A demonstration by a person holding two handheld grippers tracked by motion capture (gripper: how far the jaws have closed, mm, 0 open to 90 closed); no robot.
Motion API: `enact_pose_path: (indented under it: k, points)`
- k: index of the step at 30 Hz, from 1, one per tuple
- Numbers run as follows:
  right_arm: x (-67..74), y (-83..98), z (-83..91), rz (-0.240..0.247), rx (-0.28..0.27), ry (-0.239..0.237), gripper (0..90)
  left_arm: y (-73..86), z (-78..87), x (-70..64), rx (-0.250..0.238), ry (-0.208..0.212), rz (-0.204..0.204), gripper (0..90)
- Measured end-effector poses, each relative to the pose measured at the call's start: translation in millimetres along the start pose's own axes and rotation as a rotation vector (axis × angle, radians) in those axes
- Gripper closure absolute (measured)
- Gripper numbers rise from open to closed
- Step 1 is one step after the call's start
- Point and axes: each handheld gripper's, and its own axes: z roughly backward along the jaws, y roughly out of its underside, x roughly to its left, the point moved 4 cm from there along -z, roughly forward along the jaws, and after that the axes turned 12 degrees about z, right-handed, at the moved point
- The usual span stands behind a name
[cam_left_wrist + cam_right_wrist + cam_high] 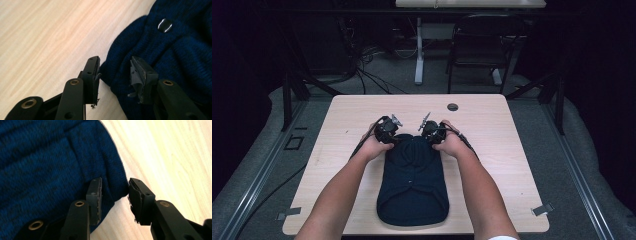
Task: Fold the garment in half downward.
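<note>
A dark navy knitted garment (412, 180) lies folded in the middle of the light wooden table (502, 150), running from the front edge towards the centre. Both hands rest at its far end. My left gripper (390, 138) is at the garment's far left corner. In the left gripper view its jaws (115, 68) stand open, with the edge of the knit (175, 55) between them and a shiny button (165, 25) beyond. My right gripper (432, 136) is at the far right corner. It is open (115, 188) too, straddling the rounded edge of the fabric (50, 157) without pinching it.
A round cable hole (452, 107) sits in the table's far side. Tape tabs mark the front corners (542, 210). Beyond the table stand a dark chair (482, 45) and a white desk leg (419, 55), with cables on the floor. Bare wood lies on both sides of the garment.
</note>
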Motion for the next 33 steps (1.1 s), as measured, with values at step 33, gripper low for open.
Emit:
enact_pose_path:
  k: [33]
  points:
    - [-2.3, 0.7, 16.8, -0.017, -0.050, -0.050, 83.2, 1.7, 11.1, -3.9, -0.017, 0.028, -0.016, 80.3]
